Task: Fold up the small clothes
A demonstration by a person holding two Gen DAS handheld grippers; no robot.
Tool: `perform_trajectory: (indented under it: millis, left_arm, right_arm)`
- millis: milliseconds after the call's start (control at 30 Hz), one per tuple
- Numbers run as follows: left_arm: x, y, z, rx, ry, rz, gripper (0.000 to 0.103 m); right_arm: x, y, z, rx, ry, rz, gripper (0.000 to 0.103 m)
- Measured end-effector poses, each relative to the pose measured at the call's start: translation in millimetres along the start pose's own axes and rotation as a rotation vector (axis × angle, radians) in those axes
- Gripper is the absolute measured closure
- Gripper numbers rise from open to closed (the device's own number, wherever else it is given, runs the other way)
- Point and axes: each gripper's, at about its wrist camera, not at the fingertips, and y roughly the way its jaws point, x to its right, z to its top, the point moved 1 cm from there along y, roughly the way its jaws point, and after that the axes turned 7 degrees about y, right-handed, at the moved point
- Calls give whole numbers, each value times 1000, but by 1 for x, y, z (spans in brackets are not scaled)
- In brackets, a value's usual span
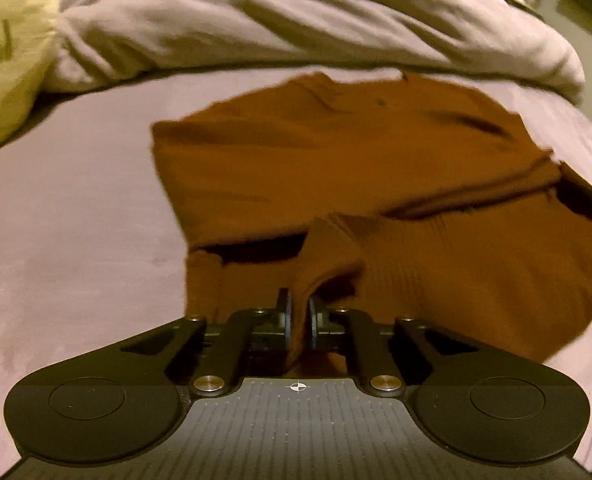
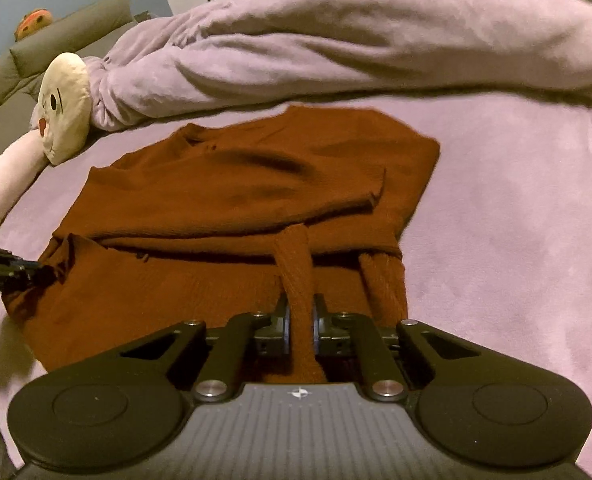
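In right view only, orange toy (image 2: 34, 22).

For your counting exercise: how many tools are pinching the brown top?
2. The left tool grips the brown top at its near hem; the right tool grips a strip at the near hem.

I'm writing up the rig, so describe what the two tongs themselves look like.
The left tongs and right tongs look alike: matte black linkage arms with silver pivot bolts, two round black discs at the sides, a ribbed grey centre plate bearing a small white crosshair mark, and thin dark pads on short fingers. No cables or sleeves show.
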Motion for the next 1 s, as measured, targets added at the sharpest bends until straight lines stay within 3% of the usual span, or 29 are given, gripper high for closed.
perform_trajectory:
  millis: [300,533,733,867,1000]
  left_arm:
    - [-15,-55,40,189,-70,70,94]
    - [-42,-34,98,255,-133,163,94]
    - [-60,11,120,233,-185,222,94]
    - [-73,33,113,201,-230,260,94]
    - [-82,53,100,137,-245,310,92]
  right_arm:
    - [-16,-43,28,174,-11,26,95]
    - [-32,-18,80,309,-59,-111,95]
    - [-35,25,119,334,-59,-200,95]
    - [-29,53,130,345,-63,-266,95]
    - [-14,59,133,370,-8,-273,93]
